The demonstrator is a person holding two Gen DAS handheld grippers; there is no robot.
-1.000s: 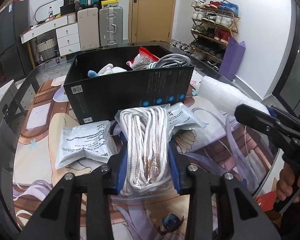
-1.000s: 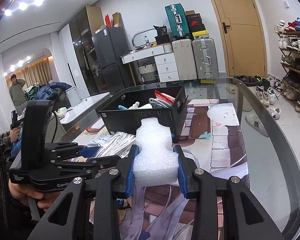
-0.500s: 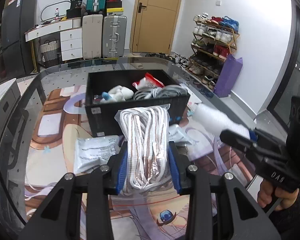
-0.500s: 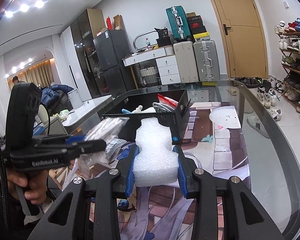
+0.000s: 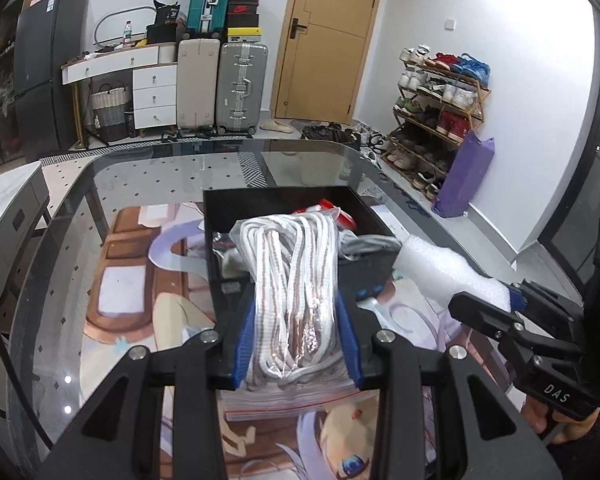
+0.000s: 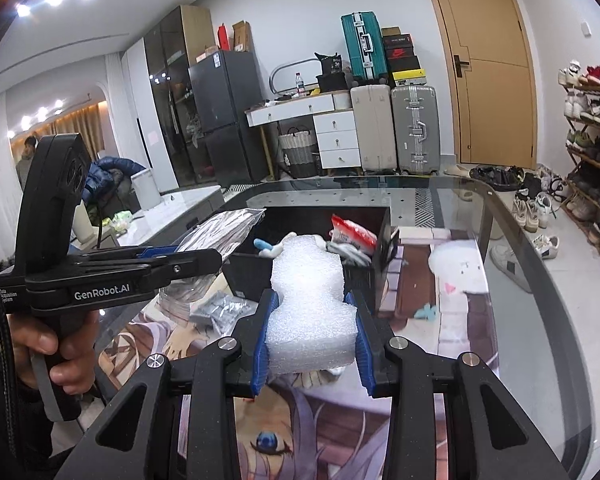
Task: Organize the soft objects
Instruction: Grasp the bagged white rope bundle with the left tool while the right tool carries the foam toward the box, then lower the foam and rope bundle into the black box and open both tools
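Left gripper (image 5: 296,344): clamped on the bag of white cord (image 5: 296,280); blue pads press both sides of the bundle, and the bag's sealed end hangs out behind the fingers. In the right wrist view this gripper (image 6: 204,258) shows from the side, level, its tip at the box's near-left corner.
Bag of white cord: held up off the desk, its far end over the near wall of the black box (image 5: 364,280).
Right gripper (image 6: 312,340): closed on the white foam block (image 6: 312,300), squeezed in at its waist.
White foam block: lifted clear of the desk, its front end reaching to the box's near wall.
Black box: open-topped, on the illustrated mat (image 5: 132,280); it already carries a red packet (image 6: 352,234), grey cable (image 5: 368,246) and a white plush toy with a blue part (image 6: 266,246).
Edges: the glass desk (image 5: 148,176) has a rounded far rim beyond the box; bare glass lies left of and behind it.
Open room: a grey packet (image 6: 220,308) lies on the mat near the box's front-left corner, below the left gripper.
Hand pose: the left hand (image 6: 56,348) wraps the pistol handle, fingers curled; of the right hand (image 5: 556,424) only part shows beneath its gripper body.
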